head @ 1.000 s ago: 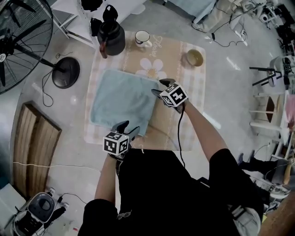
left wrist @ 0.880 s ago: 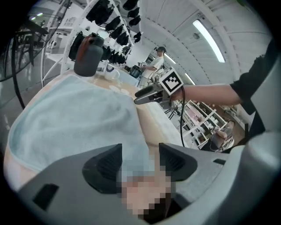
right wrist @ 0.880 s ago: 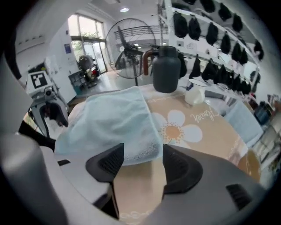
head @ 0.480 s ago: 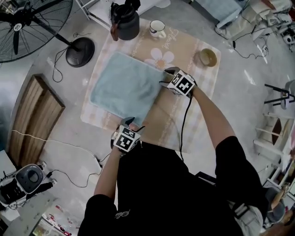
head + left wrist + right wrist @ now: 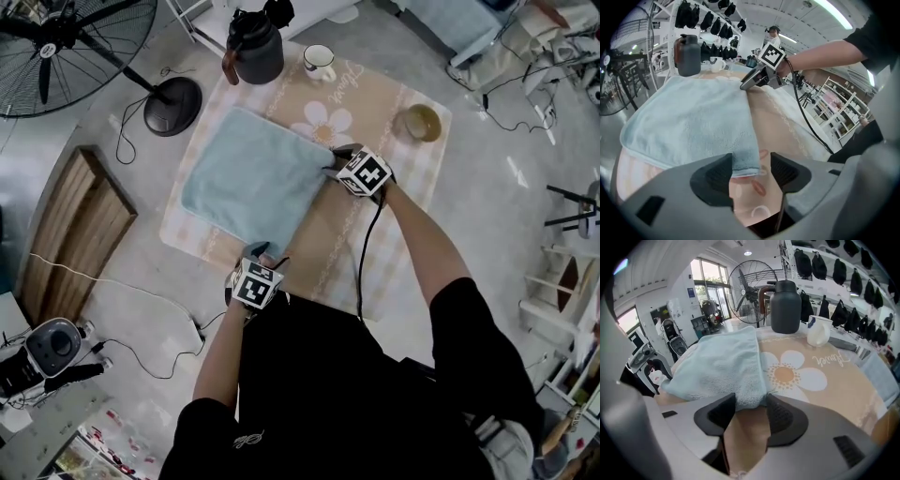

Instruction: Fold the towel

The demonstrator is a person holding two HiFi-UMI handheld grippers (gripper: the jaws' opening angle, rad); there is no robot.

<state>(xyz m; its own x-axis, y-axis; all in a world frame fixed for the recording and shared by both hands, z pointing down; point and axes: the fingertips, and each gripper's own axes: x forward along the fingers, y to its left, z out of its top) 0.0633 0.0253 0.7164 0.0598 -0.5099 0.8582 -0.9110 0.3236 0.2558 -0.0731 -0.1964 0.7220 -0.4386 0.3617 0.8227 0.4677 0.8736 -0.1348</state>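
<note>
A light blue towel [image 5: 248, 183] lies flat on a beige flower-print mat [image 5: 375, 234]. My left gripper [image 5: 263, 253] is at the towel's near corner. In the left gripper view the towel [image 5: 693, 122] ends in that corner between the jaws of the left gripper [image 5: 751, 164]; they have just been opening, and the right-hand pad stands clear of the cloth. My right gripper [image 5: 335, 156] is at the towel's right corner. Its jaws have just been closing around that corner of the towel [image 5: 722, 366], and the right gripper [image 5: 751, 409] still straddles the cloth loosely.
A dark jug [image 5: 255, 52], a white mug [image 5: 320, 61] and a small bowl [image 5: 422, 122] stand along the mat's far side. A floor fan [image 5: 56, 42] and a wooden board [image 5: 66, 230] are to the left. A cable [image 5: 361, 262] trails from the right gripper.
Both grippers have dropped toward the mat. The left one has slid onto the towel's near corner, and the right one has tilted down over the right corner.
</note>
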